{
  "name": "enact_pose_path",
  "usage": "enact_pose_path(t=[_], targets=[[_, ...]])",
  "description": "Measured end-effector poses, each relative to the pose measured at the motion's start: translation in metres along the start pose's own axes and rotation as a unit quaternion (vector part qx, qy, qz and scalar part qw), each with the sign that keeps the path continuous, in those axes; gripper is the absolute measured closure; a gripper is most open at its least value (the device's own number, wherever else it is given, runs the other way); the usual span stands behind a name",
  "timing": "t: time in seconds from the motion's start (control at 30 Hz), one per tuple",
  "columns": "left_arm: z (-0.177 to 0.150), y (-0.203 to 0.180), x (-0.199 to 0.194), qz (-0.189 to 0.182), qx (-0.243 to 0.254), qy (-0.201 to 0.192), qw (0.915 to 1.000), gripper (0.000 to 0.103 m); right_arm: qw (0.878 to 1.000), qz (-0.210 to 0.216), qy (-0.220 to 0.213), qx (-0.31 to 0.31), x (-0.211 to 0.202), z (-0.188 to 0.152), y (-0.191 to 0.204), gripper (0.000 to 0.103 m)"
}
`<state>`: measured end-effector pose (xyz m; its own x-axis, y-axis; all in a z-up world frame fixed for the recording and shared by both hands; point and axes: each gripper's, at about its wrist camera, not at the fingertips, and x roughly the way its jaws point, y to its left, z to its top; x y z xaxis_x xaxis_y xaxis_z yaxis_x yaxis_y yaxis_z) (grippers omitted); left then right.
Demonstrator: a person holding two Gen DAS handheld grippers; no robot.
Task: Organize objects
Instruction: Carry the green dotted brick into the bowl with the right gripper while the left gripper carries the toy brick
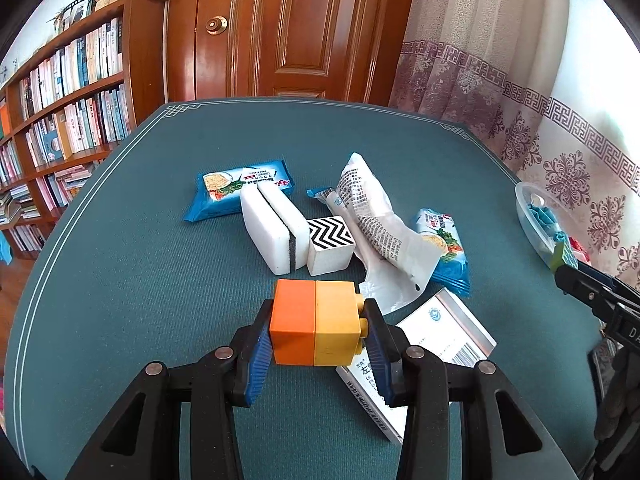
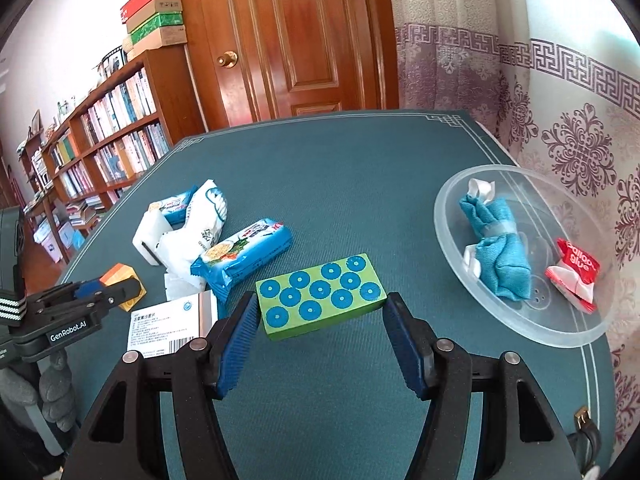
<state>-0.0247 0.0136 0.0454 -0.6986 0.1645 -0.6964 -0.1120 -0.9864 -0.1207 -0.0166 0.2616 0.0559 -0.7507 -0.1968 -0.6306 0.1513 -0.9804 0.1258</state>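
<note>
My left gripper (image 1: 316, 326) is shut on an orange-and-yellow block (image 1: 314, 322), held just above the teal table; it also shows in the right wrist view (image 2: 122, 280). My right gripper (image 2: 320, 312) is shut on a green block with blue discs (image 2: 322, 294), held by its two ends above the table. In the left wrist view that block (image 1: 564, 256) and the right gripper (image 1: 592, 290) show at the far right. A clear plastic bowl (image 2: 456, 240) at the right holds a blue cloth (image 2: 500, 248) and a red packet (image 2: 574, 272).
On the table (image 1: 140, 260) lie two blue noodle packets (image 1: 240, 190) (image 1: 444, 248), a white sponge (image 1: 272, 232), a zigzag-patterned cube (image 1: 330, 246), a white plastic bag (image 1: 376, 216) and a white medicine box (image 1: 432, 356). A bookshelf (image 1: 68, 112) stands left, a door (image 1: 288, 28) behind.
</note>
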Motion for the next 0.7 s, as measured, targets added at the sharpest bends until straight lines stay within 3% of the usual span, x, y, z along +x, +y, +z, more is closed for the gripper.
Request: enact_pose_path(t=[0.7], targets=[[0.01,-0.06,-0.017,-0.036,0.054,-0.01,0.9978,0.058,0.986,-0.111,-0.028,0.118,-0.02,0.003,-0.118,0.038]])
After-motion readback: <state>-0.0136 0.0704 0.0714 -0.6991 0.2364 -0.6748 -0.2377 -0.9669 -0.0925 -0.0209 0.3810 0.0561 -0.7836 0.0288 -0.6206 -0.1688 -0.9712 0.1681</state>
